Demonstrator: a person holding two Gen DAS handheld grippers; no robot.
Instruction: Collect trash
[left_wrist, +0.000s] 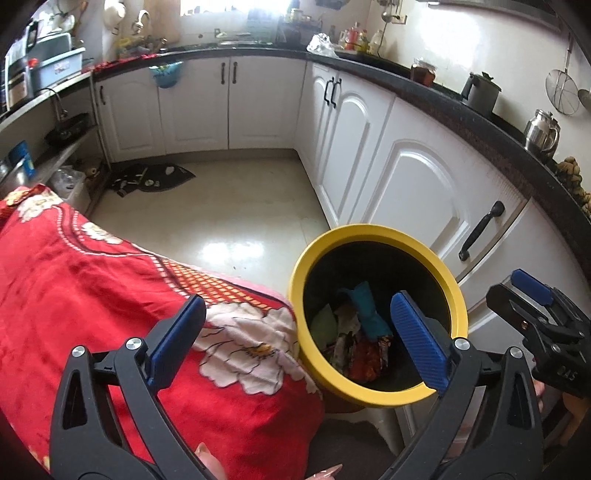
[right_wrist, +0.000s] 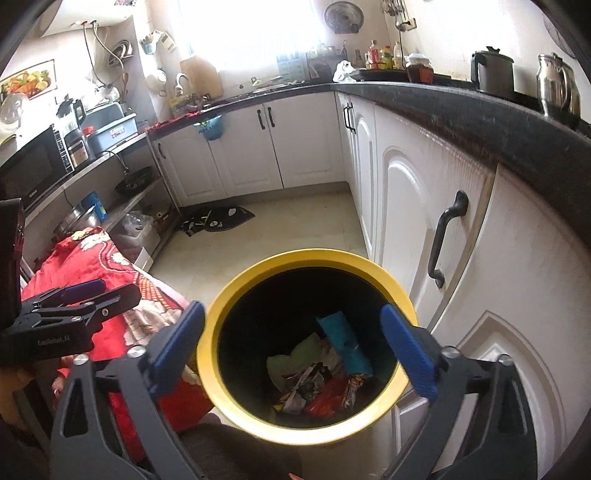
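A yellow-rimmed bin (left_wrist: 369, 395) with a black inside stands on the floor between a red-covered table and the white cabinets. It holds several wrappers (left_wrist: 354, 343), among them a teal packet (right_wrist: 343, 341) and red ones. My left gripper (left_wrist: 295, 339) is open and empty, one finger over the red cloth, the other over the bin. My right gripper (right_wrist: 295, 347) is open and empty, straddling the bin (right_wrist: 221, 387) from above. It also shows at the right edge of the left wrist view (left_wrist: 532, 295).
A red floral cloth (left_wrist: 110, 295) covers the table left of the bin. White cabinet doors (left_wrist: 417, 192) under a black counter (right_wrist: 461, 118) run close on the right. A dark mat (left_wrist: 151, 179) lies on the pale floor (left_wrist: 229, 221) ahead.
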